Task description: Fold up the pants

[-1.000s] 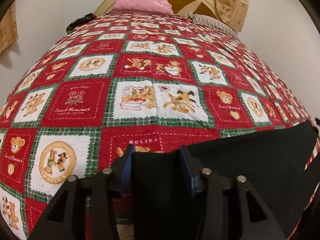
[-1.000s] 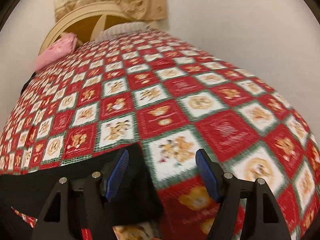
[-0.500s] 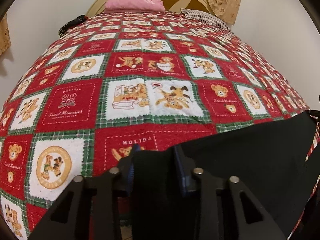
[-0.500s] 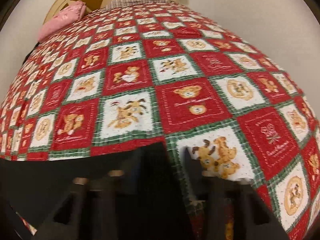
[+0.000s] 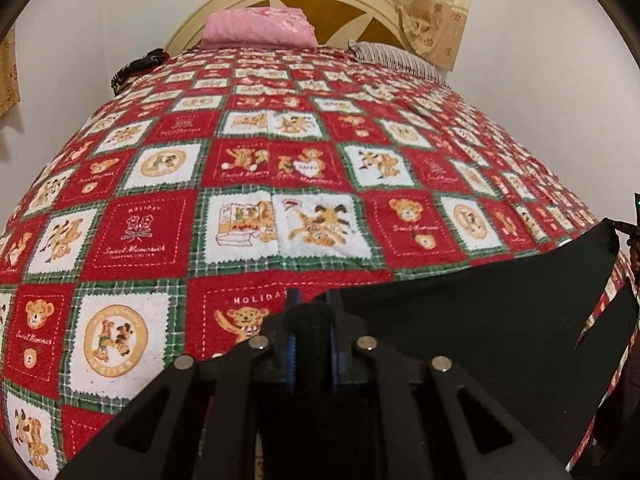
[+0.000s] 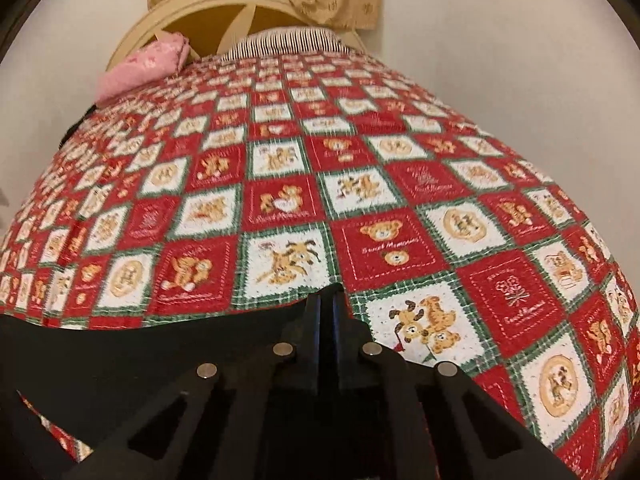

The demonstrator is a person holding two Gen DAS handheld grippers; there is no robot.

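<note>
Left wrist: hand-held gripper [image 5: 311, 312] level, on pants [image 5: 480, 312].

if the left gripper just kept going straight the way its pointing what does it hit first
Likely the quilt itself. The left gripper, shut on the black pants, points low along the bed, with only bare bedspread ahead. The pink pillow sits far beyond; depth is hard to judge through the fisheye.

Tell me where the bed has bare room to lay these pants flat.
The whole quilt is free between the black pants, shut in the left tongs and right tongs, and the headboard end. That end is crowded: pink bundle, striped pillow, dark item.
</note>
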